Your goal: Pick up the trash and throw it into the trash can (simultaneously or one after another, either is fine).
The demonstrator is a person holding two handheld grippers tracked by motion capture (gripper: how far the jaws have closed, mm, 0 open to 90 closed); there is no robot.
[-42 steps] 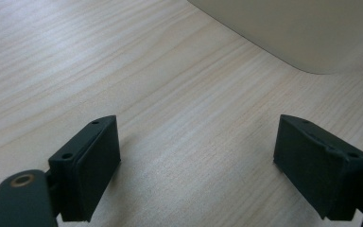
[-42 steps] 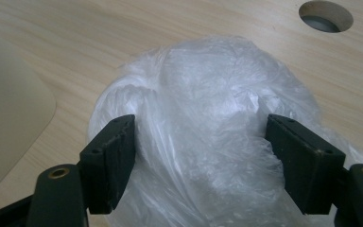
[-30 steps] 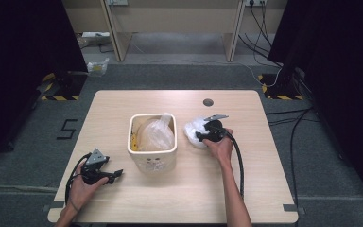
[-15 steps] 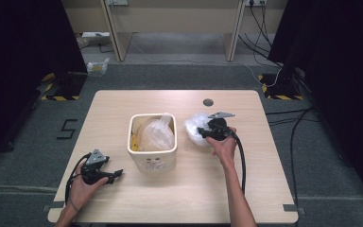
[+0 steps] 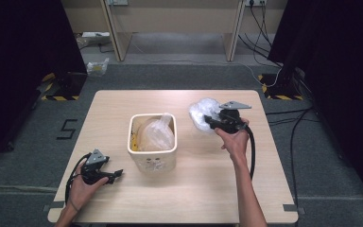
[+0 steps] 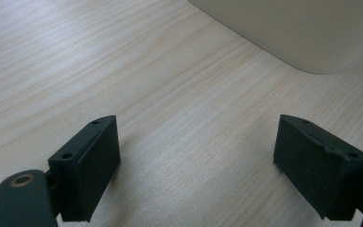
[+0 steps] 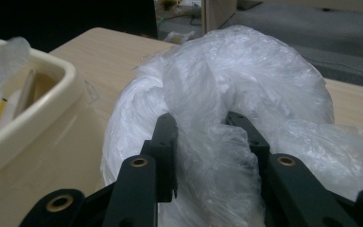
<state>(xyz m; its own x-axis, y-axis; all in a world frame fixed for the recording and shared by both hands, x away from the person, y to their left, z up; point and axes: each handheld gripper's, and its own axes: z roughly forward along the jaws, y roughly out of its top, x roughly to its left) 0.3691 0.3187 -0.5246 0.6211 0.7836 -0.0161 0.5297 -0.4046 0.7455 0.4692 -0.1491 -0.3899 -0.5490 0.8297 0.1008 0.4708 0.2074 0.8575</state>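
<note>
While the left gripper [image 5: 108, 174] is kept where it was a second ago, low over the near left part of the table [image 5: 208, 189] with its jaws spread wide over bare wood, the right gripper [image 5: 207, 121] has been carried a little farther from the bin [image 5: 152, 151] toward the table's right side. A bunched clear plastic bag [image 5: 202, 112] is pinched between its jaws; in the right gripper view the crumpled film [image 7: 227, 94] is seen bulging above and around both jaws, which are drawn narrow on it. The bag is held just right of the bin, apart from its rim.

The cream bin is left near the table's middle, with more clear plastic [image 5: 157, 132] heaped inside it. In the left gripper view a rounded corner of the bin [image 6: 302, 28] is seen beyond the open jaws.

The table is of pale wood grain and is set on grey carpet, with dark curtains at both sides and wooden furniture legs behind. Cables [image 5: 293, 127] are trailed over the floor at the right.

Open wood is left along the near edge between the two forearms, and along the far edge behind the bin.
</note>
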